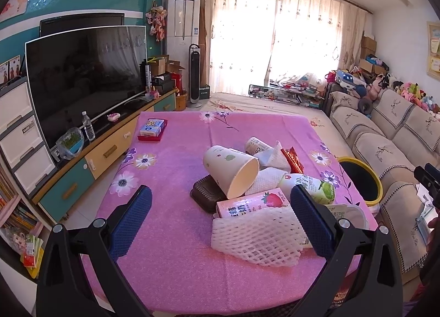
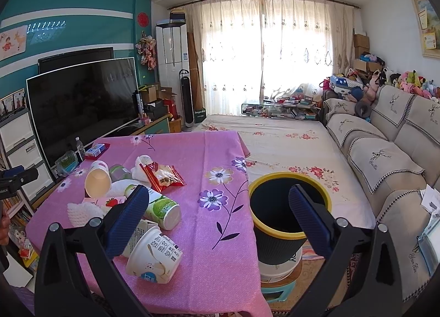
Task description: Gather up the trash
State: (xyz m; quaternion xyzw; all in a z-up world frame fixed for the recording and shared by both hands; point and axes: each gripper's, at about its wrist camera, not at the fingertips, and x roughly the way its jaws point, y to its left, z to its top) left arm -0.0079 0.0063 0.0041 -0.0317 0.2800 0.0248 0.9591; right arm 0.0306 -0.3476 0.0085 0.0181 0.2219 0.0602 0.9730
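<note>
A pile of trash lies on the pink flowered tablecloth (image 1: 170, 168): a tipped white paper cup (image 1: 231, 171), a brown plastic tray (image 1: 206, 193), a strawberry milk carton (image 1: 253, 203), white foam fruit netting (image 1: 255, 237), a green-and-white bottle (image 1: 310, 185), tissues (image 1: 269, 177) and a red snack wrapper (image 1: 294, 159). My left gripper (image 1: 220, 215) is open and empty above the near side of the pile. My right gripper (image 2: 220, 215) is open and empty, above the table edge beside the black bin with a yellow rim (image 2: 283, 215). A white printed cup (image 2: 154, 256) lies near the right gripper's left finger.
A red tray with a blue box (image 1: 152, 128) sits at the table's far left corner. A TV (image 1: 85, 78) on a low cabinet stands to the left. A sofa (image 2: 385, 157) runs along the right. The bin stands on a stool (image 2: 277, 286) next to the table.
</note>
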